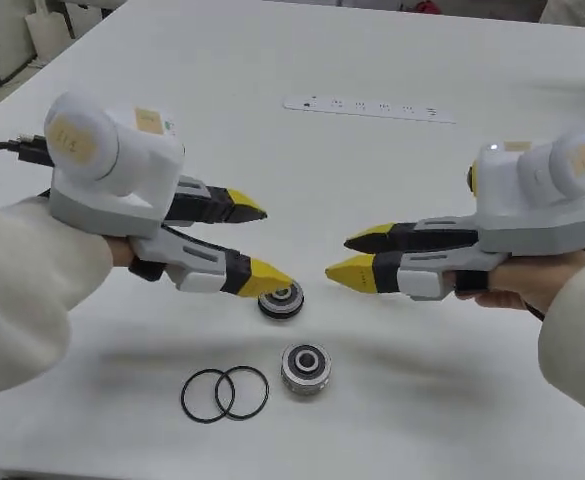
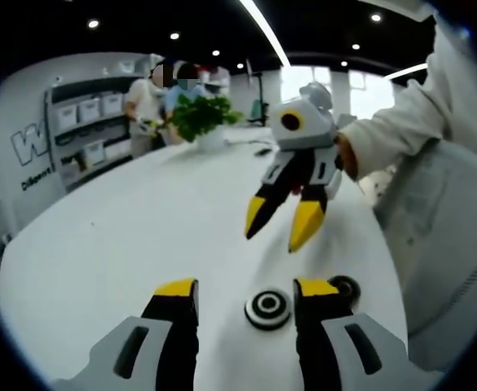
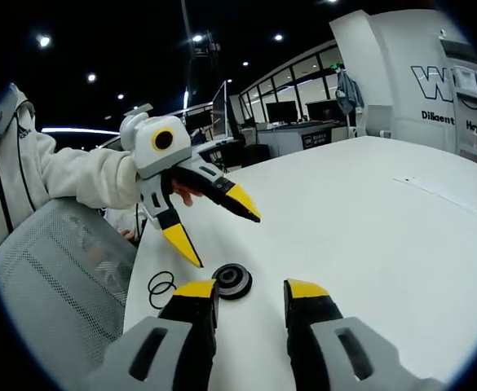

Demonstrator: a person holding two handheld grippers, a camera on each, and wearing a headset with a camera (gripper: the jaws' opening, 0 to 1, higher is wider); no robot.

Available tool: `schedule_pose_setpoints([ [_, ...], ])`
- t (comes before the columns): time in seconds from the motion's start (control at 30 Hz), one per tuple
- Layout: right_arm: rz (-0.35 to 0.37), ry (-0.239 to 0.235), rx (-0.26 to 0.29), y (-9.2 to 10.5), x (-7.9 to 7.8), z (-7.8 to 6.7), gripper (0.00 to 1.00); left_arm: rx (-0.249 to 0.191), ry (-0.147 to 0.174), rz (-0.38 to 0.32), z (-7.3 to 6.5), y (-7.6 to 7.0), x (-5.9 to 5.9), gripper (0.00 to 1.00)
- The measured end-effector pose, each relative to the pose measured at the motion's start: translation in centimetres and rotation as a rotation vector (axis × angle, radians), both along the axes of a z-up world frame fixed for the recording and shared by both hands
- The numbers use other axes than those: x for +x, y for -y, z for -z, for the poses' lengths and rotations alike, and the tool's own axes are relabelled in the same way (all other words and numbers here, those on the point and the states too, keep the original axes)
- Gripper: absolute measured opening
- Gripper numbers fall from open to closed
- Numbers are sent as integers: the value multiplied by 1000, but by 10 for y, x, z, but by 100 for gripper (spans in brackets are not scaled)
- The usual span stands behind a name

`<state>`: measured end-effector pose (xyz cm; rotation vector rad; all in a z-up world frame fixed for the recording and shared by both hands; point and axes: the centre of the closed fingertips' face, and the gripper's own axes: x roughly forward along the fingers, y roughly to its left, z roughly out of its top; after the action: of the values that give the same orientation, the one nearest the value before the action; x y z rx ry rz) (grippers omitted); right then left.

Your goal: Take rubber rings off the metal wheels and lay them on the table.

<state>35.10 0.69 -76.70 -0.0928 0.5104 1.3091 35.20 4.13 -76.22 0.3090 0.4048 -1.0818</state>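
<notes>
**Rubber rings (image 1: 224,394) lie on the white worktop (image 1: 412,420), two wheels close by**

White worktop carries everything. The two thin black rubber rings lie flat near its front edge, overlapping each other and held by nothing. Just to their right sits the silver wheel (image 1: 305,367), lying flat with its bare metal rim showing, apart from both grippers. A little farther back is the dark-rimmed wheel (image 1: 280,300), also flat, its outer edge black.

The left gripper (image 1: 262,243) comes in from the left with its jaws wide apart and nothing between them. In the head view its lower yellow tip overlaps the back edge of the dark-rimmed wheel; whether it touches cannot be told. In the left gripper view (image 2: 246,289) a wheel (image 2: 268,308) lies in the gap between the two jaws, and a second one (image 2: 346,287) peeps out behind the jaw on that view's right side.

The right gripper (image 1: 344,257) points in from the opposite side, facing the left one, with its tips near the dark-rimmed wheel but clear of it. Its jaws are parted by a narrower gap and grip nothing. In the right gripper view (image 3: 249,289) one wheel (image 3: 231,280) lies just ahead of the jaws, with the rings (image 3: 161,287) beyond it toward a mesh chair (image 3: 59,269).

A white power strip (image 1: 369,107) lies farther back on the worktop, well apart from the wheels. A potted plant (image 2: 201,118) stands at the far end.
</notes>
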Motion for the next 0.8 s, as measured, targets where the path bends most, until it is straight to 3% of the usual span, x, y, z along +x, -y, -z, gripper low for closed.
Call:
schedule_pose_setpoints([
  [0.1, -10, -5, -8, -4, -4, 4, 28, 15, -7, 31, 8, 1, -7, 36],
  [0.27, -52, 0, -42, -11, -14, 11, 27, 40, -32, 51, 19, 2, -13, 30],
  [0.5, -57, -2, -54, -10, -15, 16, 27, 11, -38, 37, 18, 5, -14, 23],
  [0.6, -61, 1, -55, -10, -16, 17, 26, 34, -54, 50, 25, 7, -18, 21],
  [0.8, -35, -6, -55, -10, -16, 21, 26, 59, -54, 57, 29, 8, -20, 19],
])
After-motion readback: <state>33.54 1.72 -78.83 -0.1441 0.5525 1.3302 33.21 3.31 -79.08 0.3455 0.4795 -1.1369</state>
